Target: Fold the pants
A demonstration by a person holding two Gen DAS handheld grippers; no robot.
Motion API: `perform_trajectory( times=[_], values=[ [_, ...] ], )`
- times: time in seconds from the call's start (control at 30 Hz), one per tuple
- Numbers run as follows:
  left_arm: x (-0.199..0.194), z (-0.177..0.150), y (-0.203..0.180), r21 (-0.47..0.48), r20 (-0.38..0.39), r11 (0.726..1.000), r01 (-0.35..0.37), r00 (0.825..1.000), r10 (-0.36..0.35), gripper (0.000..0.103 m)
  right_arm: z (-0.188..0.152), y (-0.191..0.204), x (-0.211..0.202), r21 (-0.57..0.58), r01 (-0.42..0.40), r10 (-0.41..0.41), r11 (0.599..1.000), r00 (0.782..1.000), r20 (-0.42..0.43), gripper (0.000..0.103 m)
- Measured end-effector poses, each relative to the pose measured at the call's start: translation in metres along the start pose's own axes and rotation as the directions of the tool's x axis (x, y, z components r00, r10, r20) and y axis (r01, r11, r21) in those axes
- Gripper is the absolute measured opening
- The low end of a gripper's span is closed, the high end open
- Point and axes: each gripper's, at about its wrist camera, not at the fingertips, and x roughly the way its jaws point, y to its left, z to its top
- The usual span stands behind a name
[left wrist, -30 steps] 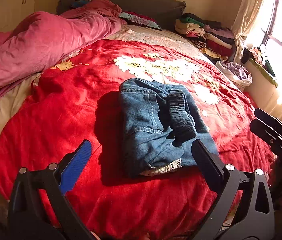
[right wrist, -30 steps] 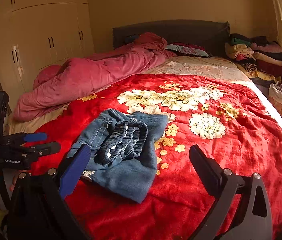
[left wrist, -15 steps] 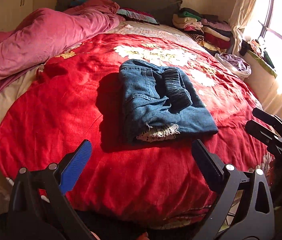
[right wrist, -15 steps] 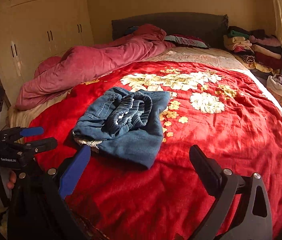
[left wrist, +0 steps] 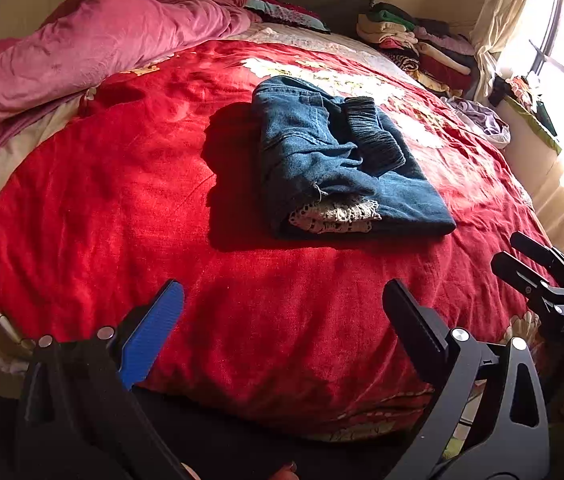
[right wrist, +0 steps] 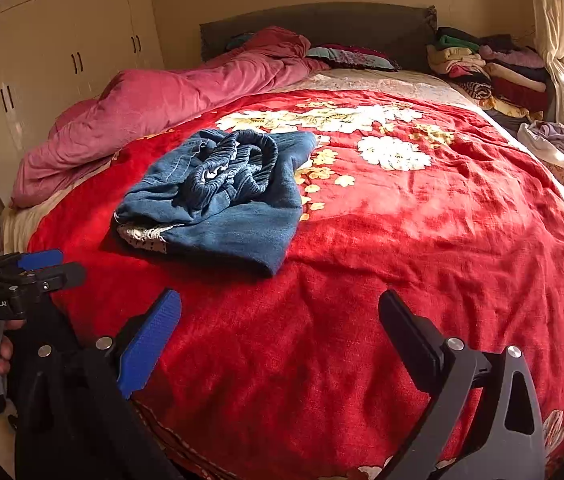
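Note:
Blue denim pants (left wrist: 334, 160) lie folded into a compact bundle on the red floral blanket (left wrist: 122, 200), elastic waistband on top and a lace hem at the near end. They also show in the right wrist view (right wrist: 226, 196). My left gripper (left wrist: 282, 304) is open and empty, held back over the bed's near edge. My right gripper (right wrist: 280, 312) is open and empty, also near the foot of the bed. Each gripper shows in the other's view: the right one (left wrist: 538, 268) at the right edge, the left one (right wrist: 42, 266) at the left edge.
A crumpled pink duvet (left wrist: 82, 52) lies along the bed's left side. Stacked folded clothes (left wrist: 414, 44) sit at the back right by the headboard. A bag of laundry (right wrist: 562, 148) and a curtained window are on the right. Wardrobe doors (right wrist: 62, 60) stand on the left.
Both grippers have drawn back from the pants toward the foot of the bed and stayed open. The folded pants have not moved.

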Motion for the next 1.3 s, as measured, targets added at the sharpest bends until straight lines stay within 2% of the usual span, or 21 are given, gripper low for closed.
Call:
perform_trajectory(
  times=[1.3],
  values=[
    [-0.007,0.0,0.004,-0.011,0.006,0.999,-0.034,0.999,0.034,0.093,0.012,0.009,-0.004,-0.024,0.018,-0.018,1.0,1.0,0.024,0.098]
  ],
)
